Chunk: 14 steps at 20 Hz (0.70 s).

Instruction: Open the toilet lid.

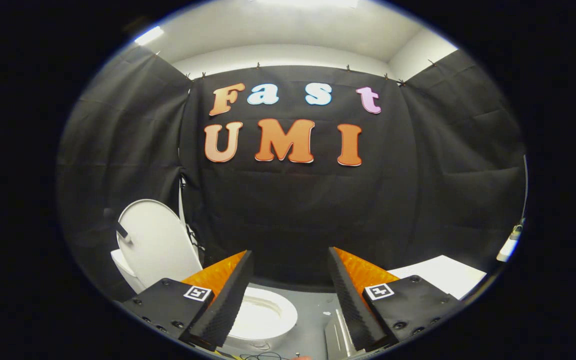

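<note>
Two fingers of the gripper [290, 295] stand spread wide, holding nothing; the toilet lid [155, 242] is already upright, beyond the left finger, above the seat [263, 315]. Rigid, smooth plastic, likely light and slippery — best hooked under its rim

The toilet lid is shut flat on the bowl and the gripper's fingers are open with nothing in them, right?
Not quite. The gripper view shows the toilet lid standing up, raised off the bowl, whose rim is uncovered. The rest holds: the gripper is open with nothing between its fingers.
</note>
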Available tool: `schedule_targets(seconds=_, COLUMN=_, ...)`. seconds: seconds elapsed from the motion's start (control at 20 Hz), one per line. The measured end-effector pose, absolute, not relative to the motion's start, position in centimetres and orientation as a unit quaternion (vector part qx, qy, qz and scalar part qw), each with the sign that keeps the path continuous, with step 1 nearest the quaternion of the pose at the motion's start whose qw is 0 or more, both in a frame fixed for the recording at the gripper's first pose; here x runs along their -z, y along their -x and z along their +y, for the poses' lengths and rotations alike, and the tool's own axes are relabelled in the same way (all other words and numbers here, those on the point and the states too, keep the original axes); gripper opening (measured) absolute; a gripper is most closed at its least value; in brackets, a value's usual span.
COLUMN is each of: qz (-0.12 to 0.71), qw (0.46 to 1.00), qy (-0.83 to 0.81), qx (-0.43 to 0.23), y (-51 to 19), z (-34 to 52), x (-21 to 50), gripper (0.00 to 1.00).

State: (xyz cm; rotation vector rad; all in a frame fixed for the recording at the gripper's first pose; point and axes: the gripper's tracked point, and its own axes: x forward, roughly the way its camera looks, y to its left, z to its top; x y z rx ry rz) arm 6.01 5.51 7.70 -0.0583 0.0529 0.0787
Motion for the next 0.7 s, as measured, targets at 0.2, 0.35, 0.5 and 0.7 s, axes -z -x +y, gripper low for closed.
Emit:
schedule_targets(seconds=0.2, qz=0.027, qw=0.998, qy=0.05, qx=-0.029, y=-3.9, z=4.2, x=-4.0, gripper=0.96)
schedule_targets(seconds=0.35, qz=0.026, qw=0.998, qy=0.051, qx=-0.028, y=-3.5, z=4.4, x=-2.7, gripper=0.96)
schedule_targets(seconds=0.5, qz=0.028, qw=0.998, qy=0.051, qx=-0.032, y=-3.3, z=4.8, x=-2.2, gripper=0.96)
schedule_targets(seconds=0.7, qz=0.029, qw=0.998, qy=0.044, qx=-0.031, y=-3.1, z=4.6, x=-2.1, gripper=0.96)
